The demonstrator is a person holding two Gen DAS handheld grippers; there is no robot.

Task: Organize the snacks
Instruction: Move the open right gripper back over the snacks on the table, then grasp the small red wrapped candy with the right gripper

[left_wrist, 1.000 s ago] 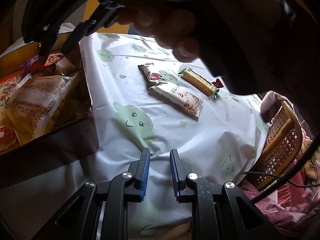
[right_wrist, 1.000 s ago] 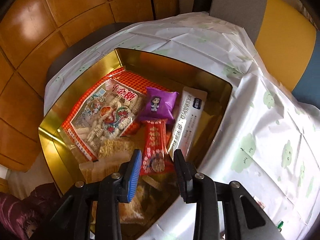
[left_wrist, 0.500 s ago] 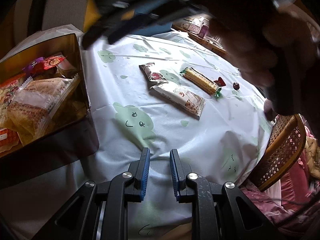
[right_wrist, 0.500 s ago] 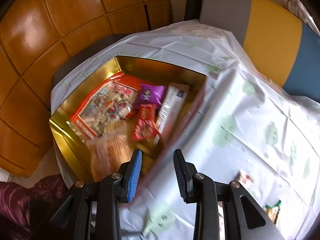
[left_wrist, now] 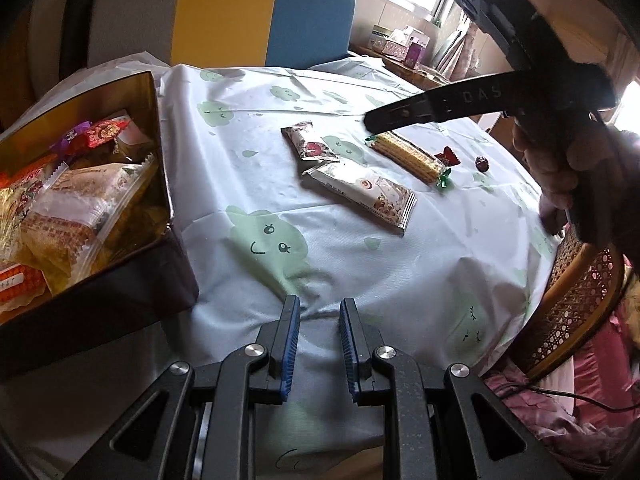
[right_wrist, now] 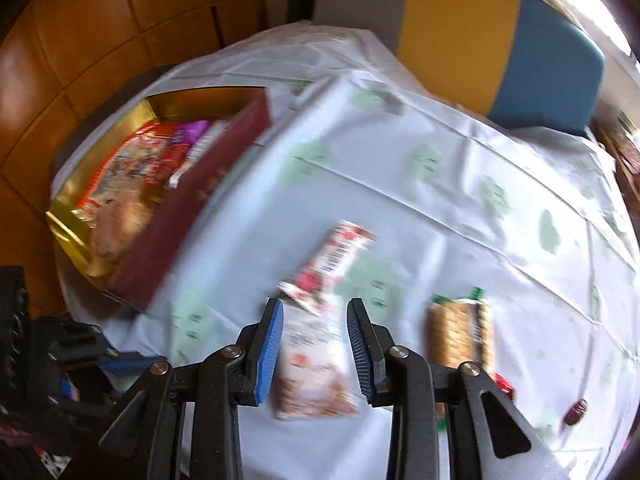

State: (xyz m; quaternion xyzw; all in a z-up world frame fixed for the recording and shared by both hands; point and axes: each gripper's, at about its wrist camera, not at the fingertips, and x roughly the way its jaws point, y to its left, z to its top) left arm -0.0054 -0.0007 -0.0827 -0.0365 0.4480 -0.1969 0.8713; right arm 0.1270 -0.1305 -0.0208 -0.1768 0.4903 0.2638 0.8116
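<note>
An open gold tin (left_wrist: 160, 152) full of wrapped snacks stands at the table's left. Loose on the cloth lie a white bar (left_wrist: 362, 188), a small red-flowered packet (left_wrist: 310, 146), a yellow wafer bar (left_wrist: 406, 156), a red candy (left_wrist: 446, 157) and a dark round candy (left_wrist: 482, 163). My left gripper (left_wrist: 319, 302) hovers open over bare cloth near the front edge, holding nothing. My right gripper (right_wrist: 315, 304) is open above the white bar (right_wrist: 312, 368), which shows blurred between its fingers. The flowered packet (right_wrist: 332, 256) and wafer bar (right_wrist: 458, 332) lie beside it. The tin (right_wrist: 192, 196) is to the left.
A chair with a grey, yellow and blue back (left_wrist: 240, 16) stands behind the table. A wicker chair (left_wrist: 576, 304) and pink cloth are at the right edge. The hand (left_wrist: 560, 160) holding the right gripper hangs over the table's right side.
The right gripper has swung from above the tin rightwards to over the loose snacks on the cloth. The left gripper has stayed where it was.
</note>
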